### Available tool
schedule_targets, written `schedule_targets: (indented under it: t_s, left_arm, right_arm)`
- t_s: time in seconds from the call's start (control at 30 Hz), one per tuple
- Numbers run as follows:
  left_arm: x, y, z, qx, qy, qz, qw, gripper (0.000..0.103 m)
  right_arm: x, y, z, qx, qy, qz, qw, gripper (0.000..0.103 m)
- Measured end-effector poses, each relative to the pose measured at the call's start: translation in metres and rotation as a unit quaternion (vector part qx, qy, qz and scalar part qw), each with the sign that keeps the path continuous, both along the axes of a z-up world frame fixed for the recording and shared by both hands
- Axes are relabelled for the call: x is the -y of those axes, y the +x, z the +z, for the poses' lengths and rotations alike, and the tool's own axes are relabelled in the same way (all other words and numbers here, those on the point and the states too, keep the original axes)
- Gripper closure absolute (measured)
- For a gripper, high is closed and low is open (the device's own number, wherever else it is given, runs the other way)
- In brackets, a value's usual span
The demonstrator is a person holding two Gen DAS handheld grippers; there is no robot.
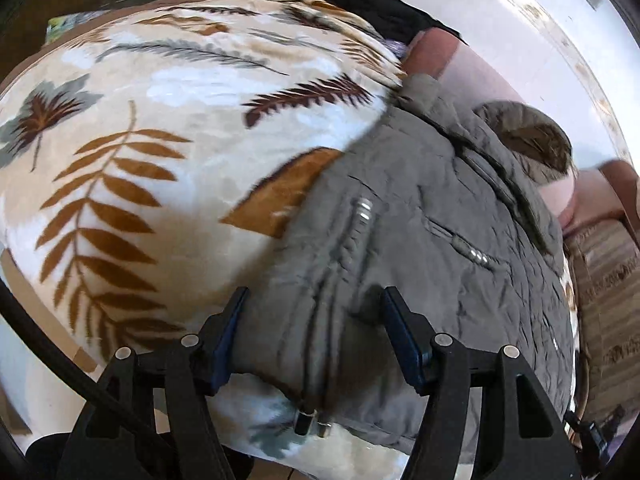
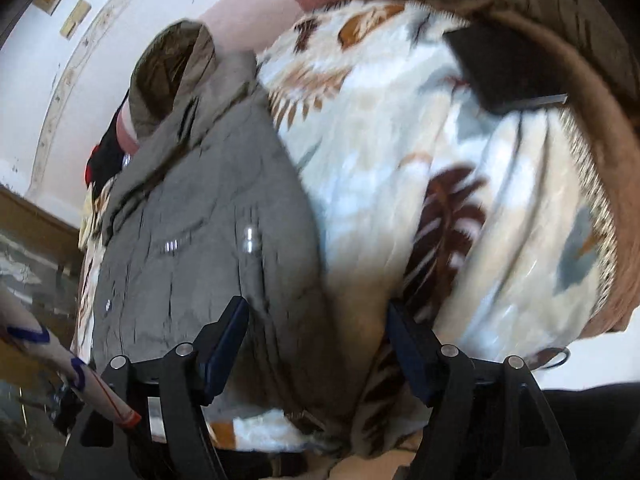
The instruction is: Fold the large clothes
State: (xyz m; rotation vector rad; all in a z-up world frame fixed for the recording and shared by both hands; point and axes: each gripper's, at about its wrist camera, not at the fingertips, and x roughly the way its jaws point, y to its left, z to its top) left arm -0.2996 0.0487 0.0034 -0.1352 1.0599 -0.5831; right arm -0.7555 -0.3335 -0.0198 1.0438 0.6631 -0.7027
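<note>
A grey hooded jacket point(image 1: 432, 240) lies flat on a bed covered by a cream blanket with leaf prints point(image 1: 160, 128). Its hood point(image 1: 528, 136) points to the far side and its hem is near me. My left gripper point(image 1: 314, 308) is open, its fingers spread over the jacket's near left hem corner. In the right wrist view the jacket point(image 2: 200, 232) lies left of centre with the hood point(image 2: 172, 68) far away. My right gripper point(image 2: 316, 320) is open above the jacket's near right edge, where it meets the blanket point(image 2: 400, 140).
A pile of dark and red clothes point(image 1: 372, 4) lies at the far end of the bed. A dark flat object point(image 2: 504, 68) rests on the blanket at the right. A brown patterned cover point(image 1: 604, 280) lies beside the jacket. White wall beyond.
</note>
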Motion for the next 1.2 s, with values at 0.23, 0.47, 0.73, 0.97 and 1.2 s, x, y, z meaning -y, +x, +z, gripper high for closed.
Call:
schedule_targets:
  t_s: [0.23,0.47,0.73,0.97,1.2]
  left_arm:
    - [0.019,-0.018,0.005,0.044,0.026,-0.041,0.9979,0.071]
    - [0.026,-0.045,0.014,0.095,0.05,-0.069,0.9918,0.078]
    - [0.031,-0.063,0.016,0.119,0.056,-0.1,0.9862,0.078]
    - [0.021,-0.053,0.021,0.126,0.06,-0.055,0.9887,0.061]
    - [0.006,-0.054,0.051,0.192,0.055,0.015,0.9796,0.057]
  right_arm:
    - [-0.024,0.02,0.007,-0.02,-0.058,0.056,0.997,0.076]
    - [-0.026,0.014,0.02,-0.052,-0.096,0.03,0.994,0.086]
    - [-0.039,0.009,0.053,-0.114,-0.215,-0.016,0.97,0.091]
    - [-0.029,0.011,0.042,-0.126,-0.178,-0.009,0.976,0.083]
    - [-0.029,-0.016,0.073,-0.073,-0.215,-0.073,0.971,0.065]
